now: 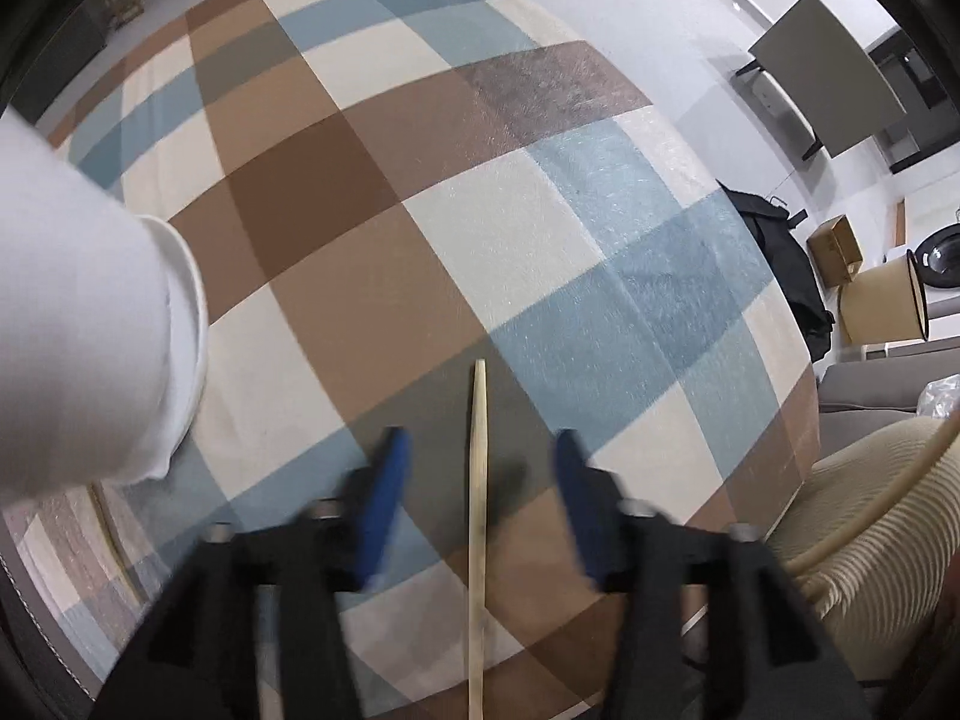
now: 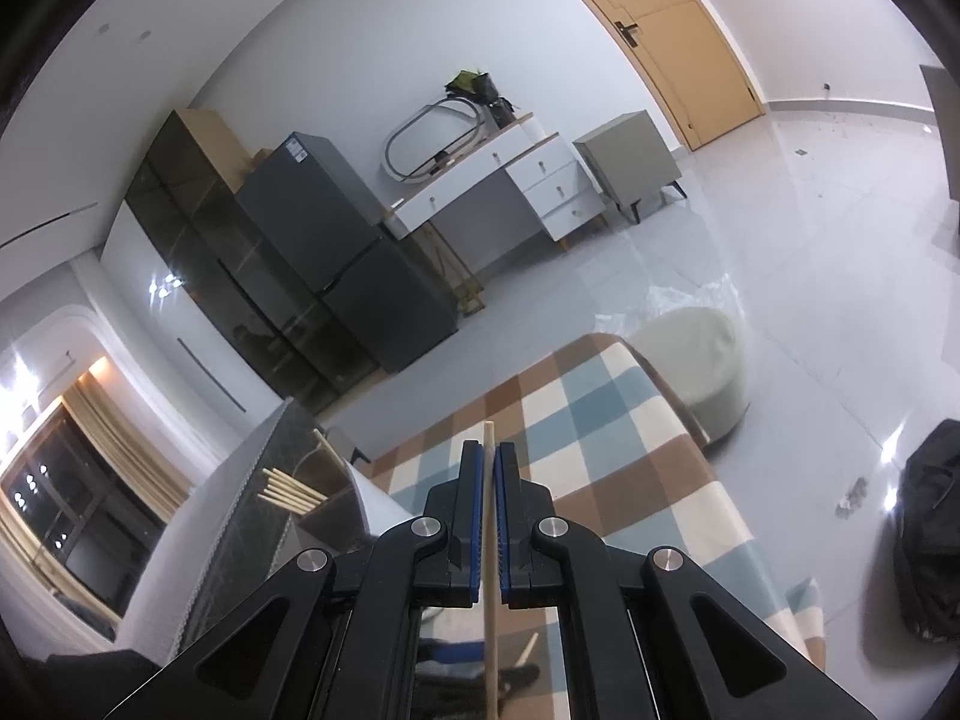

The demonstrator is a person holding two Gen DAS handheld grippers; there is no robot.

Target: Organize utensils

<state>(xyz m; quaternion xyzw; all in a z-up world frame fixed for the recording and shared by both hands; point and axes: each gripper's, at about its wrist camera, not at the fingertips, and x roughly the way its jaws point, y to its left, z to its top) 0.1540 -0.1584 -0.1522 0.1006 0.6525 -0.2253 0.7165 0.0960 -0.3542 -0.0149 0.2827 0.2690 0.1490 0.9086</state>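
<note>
The right tongs (image 2: pixel 489 468) were squeezed tight on one wooden chopstick (image 2: pixel 490 540), its tip poking out past the blue pads. The left tongs (image 1: pixel 480 450) were wide apart, and a chopstick (image 1: pixel 478 510) lay between them on the checked cloth (image 1: pixel 420 210) without touching either side. Farther off, a bunch of chopsticks (image 2: pixel 288 489) already stood in a dark mesh holder (image 2: pixel 258 516). So I think some were sorted, and at least these two were left.

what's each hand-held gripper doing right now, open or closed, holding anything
Left hand-held gripper: open, a chopstick runs between its fingers, not clamped.
Right hand-held gripper: closed on a chopstick.
</note>
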